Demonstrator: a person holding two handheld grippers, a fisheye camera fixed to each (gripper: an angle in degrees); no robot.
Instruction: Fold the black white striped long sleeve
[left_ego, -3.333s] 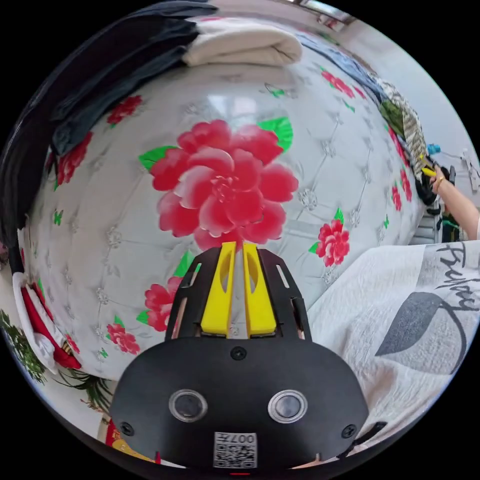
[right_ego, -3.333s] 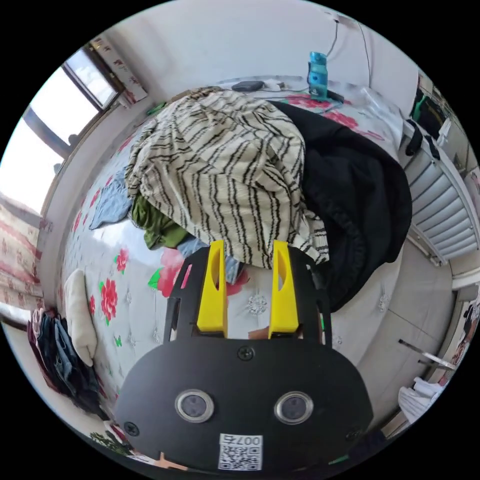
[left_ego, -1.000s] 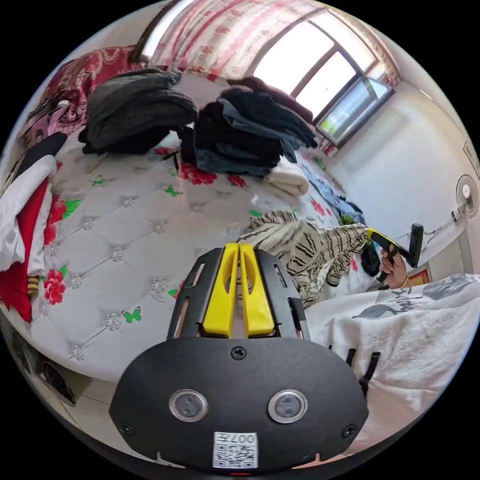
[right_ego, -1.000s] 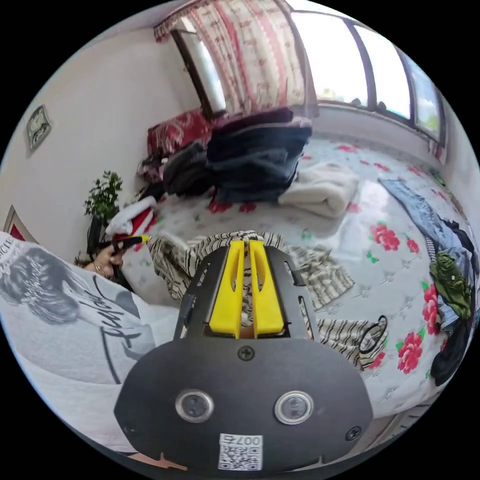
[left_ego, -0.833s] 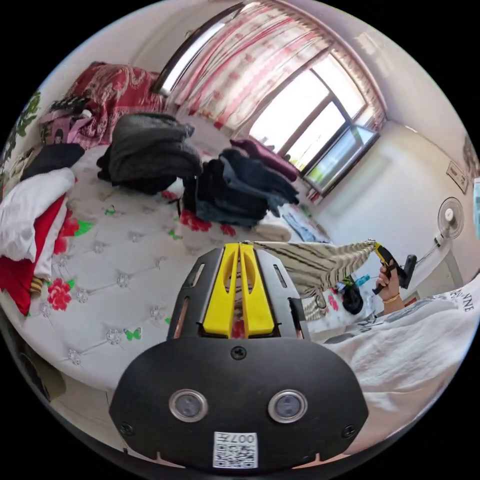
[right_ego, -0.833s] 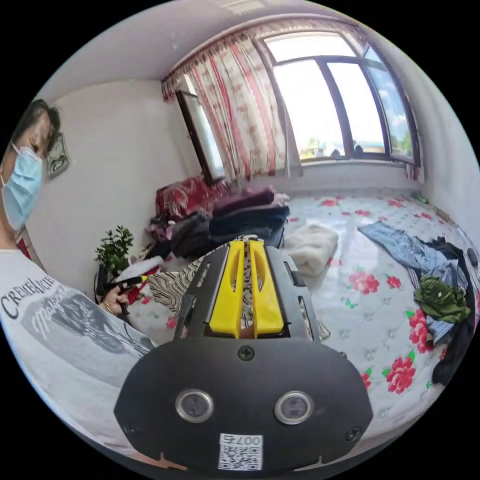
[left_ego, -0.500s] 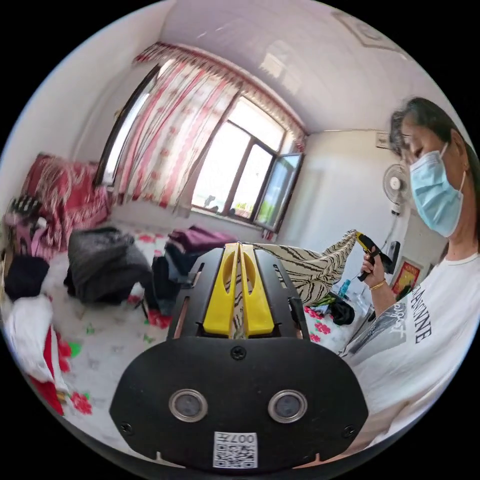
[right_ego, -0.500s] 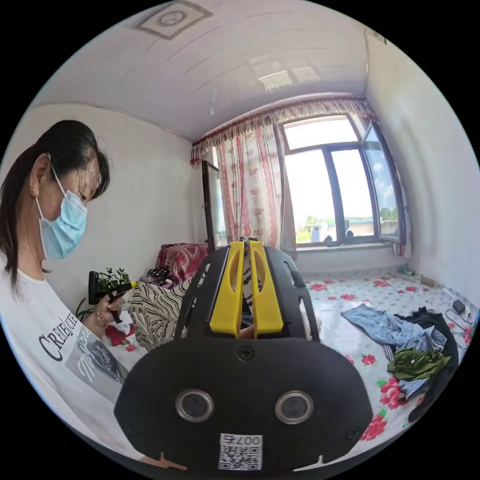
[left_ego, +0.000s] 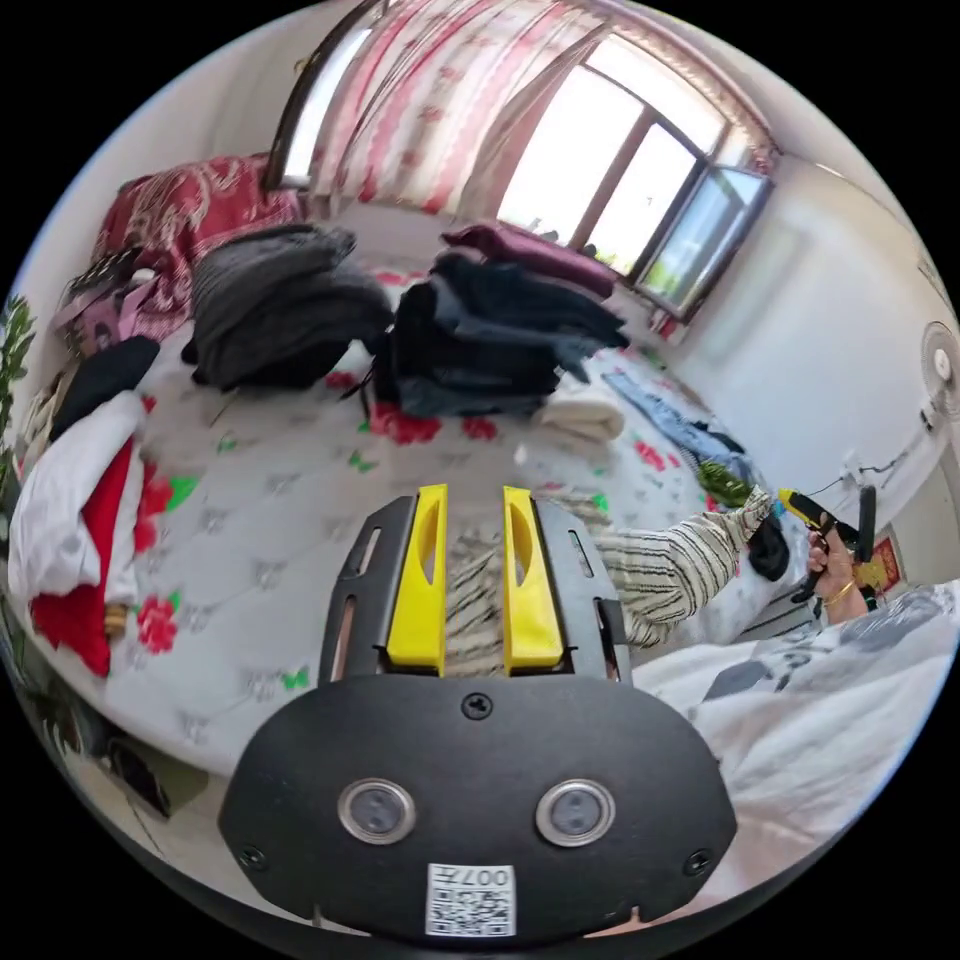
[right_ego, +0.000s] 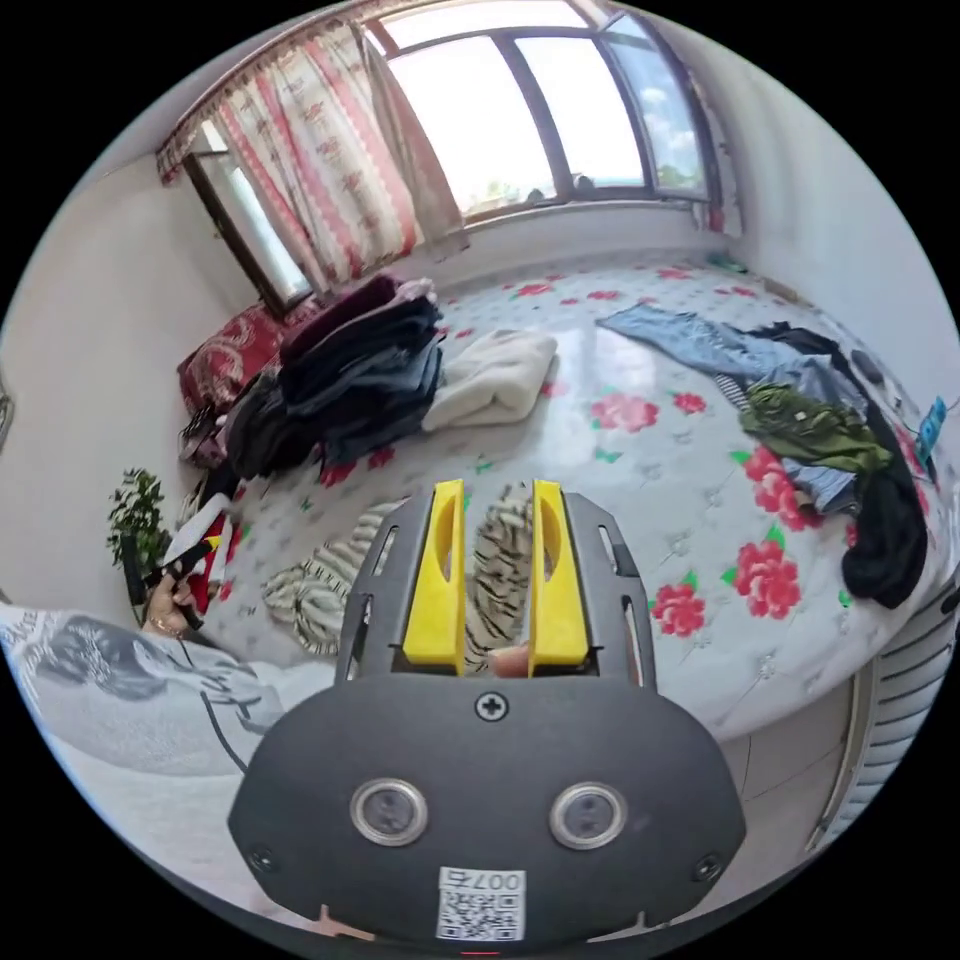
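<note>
So the left tool (left_ego: 474, 520) has its yellow jaws spread apart over the striped long sleeve (left_ego: 650, 575), which lies crumpled on the floral bed (left_ego: 250, 520). The right tool (left_ego: 800, 503) sits at the shirt's far end, with dark folded stacks (left_ego: 490, 335) behind.

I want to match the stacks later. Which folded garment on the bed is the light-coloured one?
The cream folded piece, lying on the floral bed beside the dark stack. The other folded clothes are black, grey, navy or maroon; it alone is pale.
</note>
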